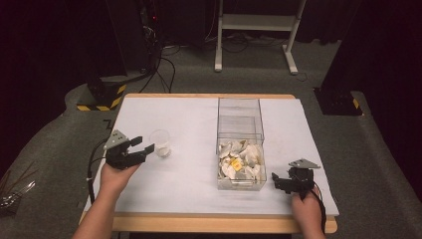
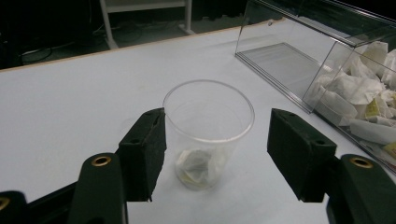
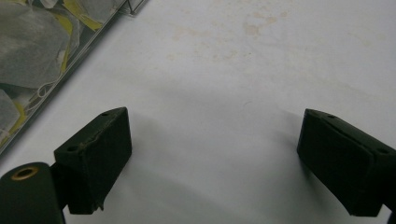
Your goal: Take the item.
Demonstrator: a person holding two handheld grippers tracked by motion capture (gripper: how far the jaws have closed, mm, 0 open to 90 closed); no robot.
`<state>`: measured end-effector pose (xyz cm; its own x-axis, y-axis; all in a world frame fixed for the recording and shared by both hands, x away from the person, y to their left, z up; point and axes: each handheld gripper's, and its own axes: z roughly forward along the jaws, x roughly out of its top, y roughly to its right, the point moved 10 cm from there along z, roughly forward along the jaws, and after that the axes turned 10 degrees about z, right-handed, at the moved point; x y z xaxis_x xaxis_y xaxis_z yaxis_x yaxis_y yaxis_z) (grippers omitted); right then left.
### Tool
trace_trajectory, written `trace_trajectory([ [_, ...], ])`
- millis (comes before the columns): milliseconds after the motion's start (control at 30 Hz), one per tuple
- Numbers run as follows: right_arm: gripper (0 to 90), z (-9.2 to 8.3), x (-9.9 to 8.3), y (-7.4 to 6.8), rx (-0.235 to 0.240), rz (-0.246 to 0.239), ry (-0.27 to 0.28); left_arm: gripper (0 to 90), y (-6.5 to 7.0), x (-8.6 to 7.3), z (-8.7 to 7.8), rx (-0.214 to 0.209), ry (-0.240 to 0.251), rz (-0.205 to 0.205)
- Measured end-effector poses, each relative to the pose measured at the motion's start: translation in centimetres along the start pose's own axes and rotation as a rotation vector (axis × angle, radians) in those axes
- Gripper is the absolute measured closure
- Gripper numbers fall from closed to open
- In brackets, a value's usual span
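1. We see our right gripper (image 3: 212,158) with its jaws wide apart and nothing between them.
2. Beneath it lies the white table (image 3: 243,70), faintly stained.
3. A clear box (image 3: 81,49) of tea bags (image 3: 32,42) sits upper left.

Black jaws, brass screws, grey plates, trailing cables

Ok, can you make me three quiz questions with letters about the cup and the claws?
1. Where is the clear plastic cup?
A. between the left claw's jaws
B. inside the clear box
C. on the floor

2. How many tea bags lie in the cup?
A. none
B. one
C. five

3. How is the right claw?
A. shut on a tea bag
B. open over the bare table
C. shut on the cup

Answers: 1 A, the cup stands between the left jaws. 2 B, one bag sits at its bottom. 3 B, its jaws stand wide with nothing between.
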<state>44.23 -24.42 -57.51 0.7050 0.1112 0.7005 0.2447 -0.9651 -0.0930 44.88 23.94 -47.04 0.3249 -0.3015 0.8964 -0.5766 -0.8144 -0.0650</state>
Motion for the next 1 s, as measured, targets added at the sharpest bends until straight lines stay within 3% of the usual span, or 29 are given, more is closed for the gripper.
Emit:
trace_trajectory([
  [400,10.1,0.0,0.0,0.0,0.000,0.000,-0.002,37.1,-0.2,-2.7,-1.0,-0.002,-0.038,-0.009],
  [767,10.1,0.0,0.0,0.0,0.000,0.000,-0.002,34.3,0.7,-7.0,-0.2,-0.024,-0.155,0.010],
  [1000,10.1,0.0,0.0,0.0,0.000,0.000,-0.002,29.5,1.0,-10.3,0.1,-0.017,-0.243,0.029],
])
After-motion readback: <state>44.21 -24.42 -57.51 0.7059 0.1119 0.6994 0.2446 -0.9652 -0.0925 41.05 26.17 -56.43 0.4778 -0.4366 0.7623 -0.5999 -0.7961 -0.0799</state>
